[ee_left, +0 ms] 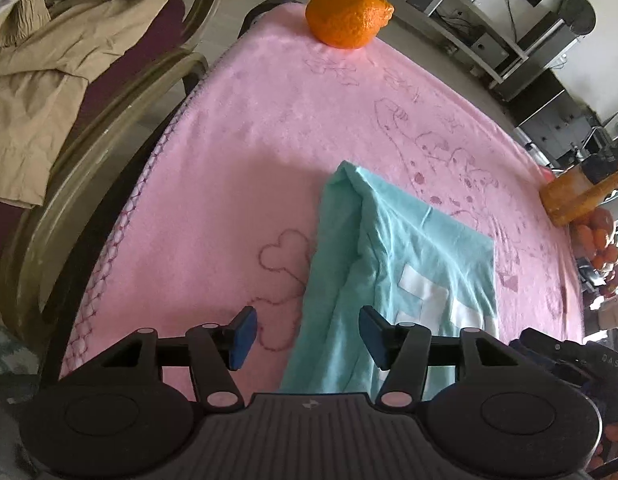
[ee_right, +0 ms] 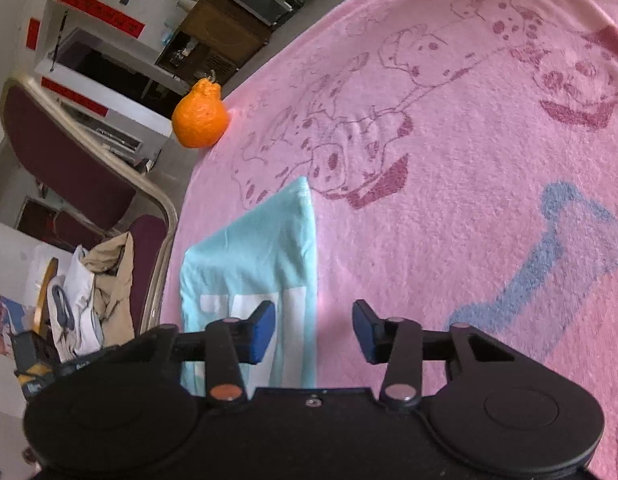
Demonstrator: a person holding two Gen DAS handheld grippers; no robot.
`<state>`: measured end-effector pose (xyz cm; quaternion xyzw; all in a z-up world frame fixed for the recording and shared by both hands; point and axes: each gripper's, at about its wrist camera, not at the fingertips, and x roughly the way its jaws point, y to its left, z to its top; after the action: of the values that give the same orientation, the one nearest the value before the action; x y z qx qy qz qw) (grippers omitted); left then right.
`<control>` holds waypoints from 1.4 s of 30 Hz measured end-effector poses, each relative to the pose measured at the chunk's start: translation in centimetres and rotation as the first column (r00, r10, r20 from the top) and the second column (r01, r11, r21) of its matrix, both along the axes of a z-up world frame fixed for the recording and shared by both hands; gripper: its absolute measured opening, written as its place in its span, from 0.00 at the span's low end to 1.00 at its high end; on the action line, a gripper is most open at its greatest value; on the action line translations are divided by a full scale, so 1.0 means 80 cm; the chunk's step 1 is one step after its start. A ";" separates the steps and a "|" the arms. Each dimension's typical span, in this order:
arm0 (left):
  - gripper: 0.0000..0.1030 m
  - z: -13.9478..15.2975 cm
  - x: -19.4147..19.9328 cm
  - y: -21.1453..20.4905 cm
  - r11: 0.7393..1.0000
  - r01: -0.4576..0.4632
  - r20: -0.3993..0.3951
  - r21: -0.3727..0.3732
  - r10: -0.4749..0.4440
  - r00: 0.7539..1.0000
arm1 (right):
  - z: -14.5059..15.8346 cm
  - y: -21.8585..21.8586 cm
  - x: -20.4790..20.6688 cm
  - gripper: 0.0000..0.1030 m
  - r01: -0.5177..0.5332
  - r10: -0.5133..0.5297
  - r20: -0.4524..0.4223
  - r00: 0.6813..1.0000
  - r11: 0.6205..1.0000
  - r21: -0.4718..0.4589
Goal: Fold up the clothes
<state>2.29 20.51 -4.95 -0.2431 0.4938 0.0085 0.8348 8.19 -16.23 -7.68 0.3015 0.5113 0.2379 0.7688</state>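
The left gripper is spread wide with nothing between its blue pads, low in the frame over the near edge of a folded light blue shirt. The right gripper is also wide and empty, the shirt reaching under its left pad. The shirt lies on a pink blanket. An orange sits at the blanket's far edge, top centre; a tan jacket drapes a chair at upper left.
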 end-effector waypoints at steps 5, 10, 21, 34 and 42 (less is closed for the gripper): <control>0.50 -0.004 0.005 0.003 0.999 0.009 0.027 -0.043 -0.008 1.000 | -0.008 0.007 0.012 0.37 -0.008 0.008 -0.003 1.000 0.999 0.040; 0.51 -0.011 0.013 -0.001 0.994 0.060 0.038 -0.089 -0.057 0.998 | -0.019 0.013 0.021 0.35 -0.017 0.019 -0.026 0.999 0.997 0.080; 0.51 -0.018 0.053 -0.013 0.987 0.109 0.081 -0.121 -0.100 0.992 | -0.040 0.021 0.040 0.32 -0.028 0.039 -0.050 0.998 0.977 0.210; 0.09 0.011 0.042 -0.091 0.972 0.080 0.172 0.219 -0.119 0.978 | -0.028 0.057 0.046 0.05 0.025 -0.029 0.087 0.996 0.999 0.039; 0.08 0.121 -0.085 -0.179 0.892 -0.040 0.476 0.450 -0.202 0.856 | 0.087 0.043 -0.041 0.05 0.068 -0.037 0.382 0.924 0.995 -0.070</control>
<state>-4.49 6.21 4.69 -0.0177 0.2495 0.0200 0.9680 4.87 -12.77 -0.75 0.2315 0.3538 0.2500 0.8711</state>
